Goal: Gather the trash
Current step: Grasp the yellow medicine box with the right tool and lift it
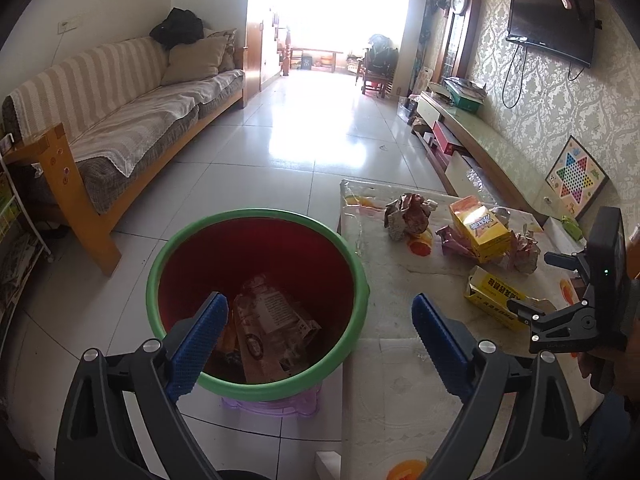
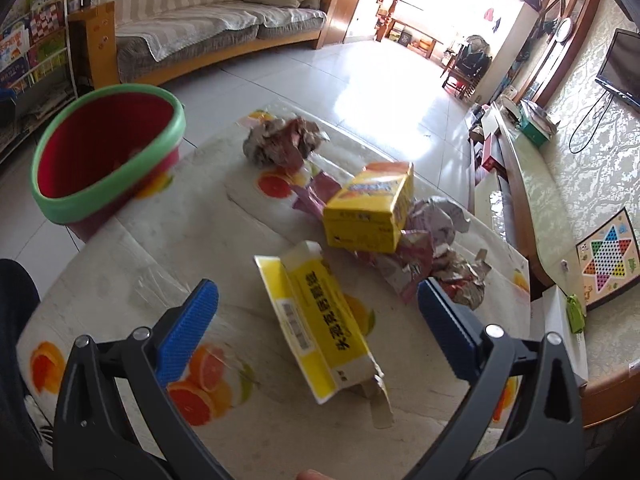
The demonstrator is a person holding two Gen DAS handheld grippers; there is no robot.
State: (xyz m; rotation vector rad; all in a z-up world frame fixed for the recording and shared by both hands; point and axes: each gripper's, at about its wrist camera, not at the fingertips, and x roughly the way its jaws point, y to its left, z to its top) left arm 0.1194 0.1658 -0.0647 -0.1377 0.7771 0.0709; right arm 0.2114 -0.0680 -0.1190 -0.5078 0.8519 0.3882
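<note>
- Plainly mid-collection: left gripper hung over the red bin with its blue pads spread wide and nothing between them.
- Already in the bin — a crumpled printed wrapper, lying flat near the bottom; possibly a second darker scrap beside it, too dim to tell.
- Right gripper poised low above the table, fingers apart, empty, straddling the flattened yellow carton without touching it.
- Still on the table: the taller yellow box just behind the carton, resting on pink-and-silver foil scraps, and a separate crumpled foil ball nearer the far edge.
- Judged step: reaching for the next piece, the flattened carton being the likeliest pick.
- Next move called for a short descent, pads closing across the carton's narrow width — thin card, likely to buckle or slip if pinched at the torn flap end — then a carry left to the bin.
- Seen only from the left wrist: the bin's contents, the purple stool under it, and the right gripper from the side at the carton.
- Seen only from the right wrist: the barcode and open flap of the carton, the full spread of foil, and the bin standing well apart at the table's left edge.
</note>
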